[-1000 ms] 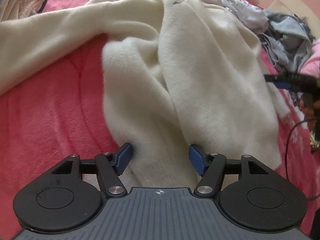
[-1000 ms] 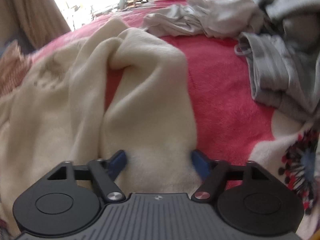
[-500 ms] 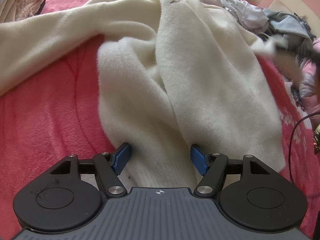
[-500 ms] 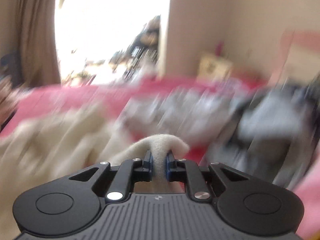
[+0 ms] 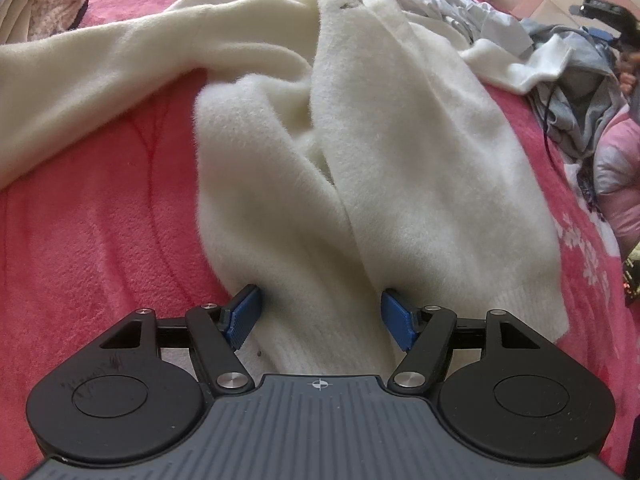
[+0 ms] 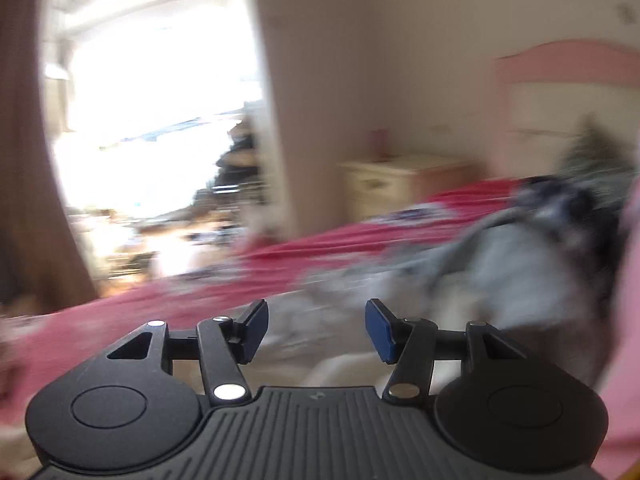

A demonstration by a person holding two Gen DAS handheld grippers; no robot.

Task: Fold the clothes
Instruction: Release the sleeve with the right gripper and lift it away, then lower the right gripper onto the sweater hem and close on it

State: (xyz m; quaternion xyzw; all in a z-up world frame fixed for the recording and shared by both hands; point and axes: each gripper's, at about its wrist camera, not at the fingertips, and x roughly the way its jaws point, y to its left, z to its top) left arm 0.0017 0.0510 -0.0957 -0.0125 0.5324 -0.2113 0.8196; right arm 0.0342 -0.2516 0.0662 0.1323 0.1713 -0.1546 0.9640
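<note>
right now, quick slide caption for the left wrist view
Open left gripper straddles the hem of a fluffy cream sweater spread on a pink fleece blanket.

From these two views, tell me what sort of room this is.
Most likely a bedroom: a cream sweater lies on a bed's pink fleece blanket, a pale bedside cabinet stands by the wall, and a curtain hangs beside a bright window.

One cream fleece garment (image 5: 400,152) spread on one red blanket (image 5: 92,216); one grey clothes heap (image 5: 576,92) far right, pieces too tangled to count. Two grippers: left (image 5: 320,320), right (image 6: 316,330), w/ two blue pads (image 5: 243,317) each. One nightstand (image 6: 400,184), one curtain (image 6: 28,160), blurred.
</note>
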